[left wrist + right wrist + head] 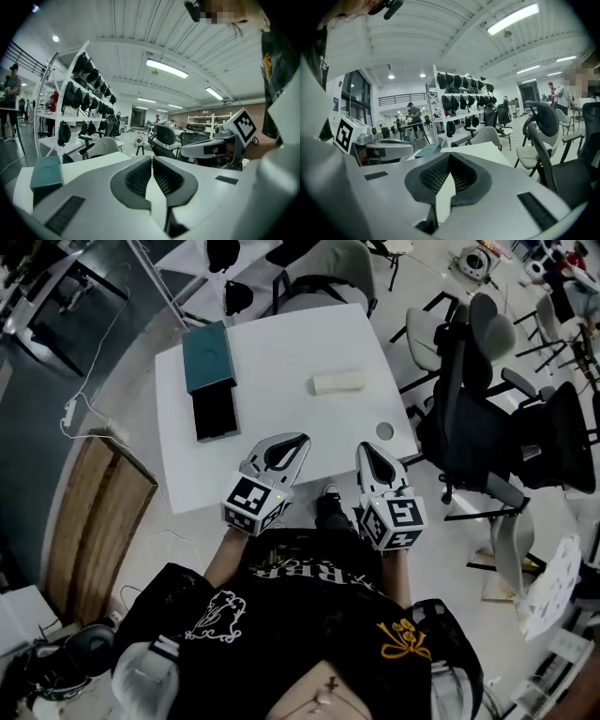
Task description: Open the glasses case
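The glasses case (337, 382) is a pale cream oblong lying on the white table (281, 352), right of centre toward the far side. Both grippers hover at the table's near edge, well short of the case. My left gripper (300, 439) is shut with nothing between its jaws; its own view shows the ribbed pads (140, 176) pressed together. My right gripper (363, 448) is shut and empty too, its pads (436, 173) meeting. The case does not show in either gripper view. Each gripper appears in the other's view: right gripper (211, 147), left gripper (379, 150).
A teal box (207, 356) and a black box (215, 412) lie at the table's left side; the teal box (47, 172) also shows in the left gripper view. A small grey disc (384, 430) sits near the right edge. Office chairs (487, 427) crowd the right; a wooden panel (94, 512) lies left.
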Demonstrator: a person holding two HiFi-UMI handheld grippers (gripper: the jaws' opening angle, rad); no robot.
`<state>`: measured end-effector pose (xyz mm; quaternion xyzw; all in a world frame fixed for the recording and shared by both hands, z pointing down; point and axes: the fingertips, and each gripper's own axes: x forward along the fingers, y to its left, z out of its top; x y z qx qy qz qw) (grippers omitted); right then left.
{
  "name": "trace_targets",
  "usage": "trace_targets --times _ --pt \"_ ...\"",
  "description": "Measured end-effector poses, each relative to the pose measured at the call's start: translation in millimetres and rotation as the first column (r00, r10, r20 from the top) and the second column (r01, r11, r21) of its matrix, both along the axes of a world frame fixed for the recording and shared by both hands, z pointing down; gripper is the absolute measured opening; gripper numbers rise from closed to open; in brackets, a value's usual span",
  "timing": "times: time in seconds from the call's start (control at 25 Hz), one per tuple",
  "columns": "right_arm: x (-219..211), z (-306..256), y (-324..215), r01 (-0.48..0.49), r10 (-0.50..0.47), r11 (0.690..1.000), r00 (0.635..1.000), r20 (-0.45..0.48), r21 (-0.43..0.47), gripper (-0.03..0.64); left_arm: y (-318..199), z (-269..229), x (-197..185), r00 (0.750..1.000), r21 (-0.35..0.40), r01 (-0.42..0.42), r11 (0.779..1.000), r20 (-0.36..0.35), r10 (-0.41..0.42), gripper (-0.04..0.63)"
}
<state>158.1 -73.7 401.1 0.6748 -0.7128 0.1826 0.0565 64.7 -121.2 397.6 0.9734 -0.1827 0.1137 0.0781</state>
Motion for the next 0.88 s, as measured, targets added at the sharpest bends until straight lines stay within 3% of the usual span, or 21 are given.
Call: trace_targets --times 0.36,0.72,0.88 --pt "80.6 29.8 -47.9 0.141 -0.140 0.989 0.990 0.018 -0.052 0.014 -34.0 8.4 63.6 0.986 0.034 0.153 0.988 0.059 -0.155 0.025" --pt "112.9 64.0 -80.9 0.272 -0.274 0.958 0.962 -0.013 -0.091 0.014 -44.4 27.9 77.0 0.952 0.015 0.283 0.959 0.117 -0.283 0.025" --pt "122.5 77.0 -98.1 0.324 -0.330 0.941 0.942 -0.062 -0.097 0.014 -40.7 34.0 78.7 0.942 -0.020 0.321 0.947 0.104 -0.318 0.025"
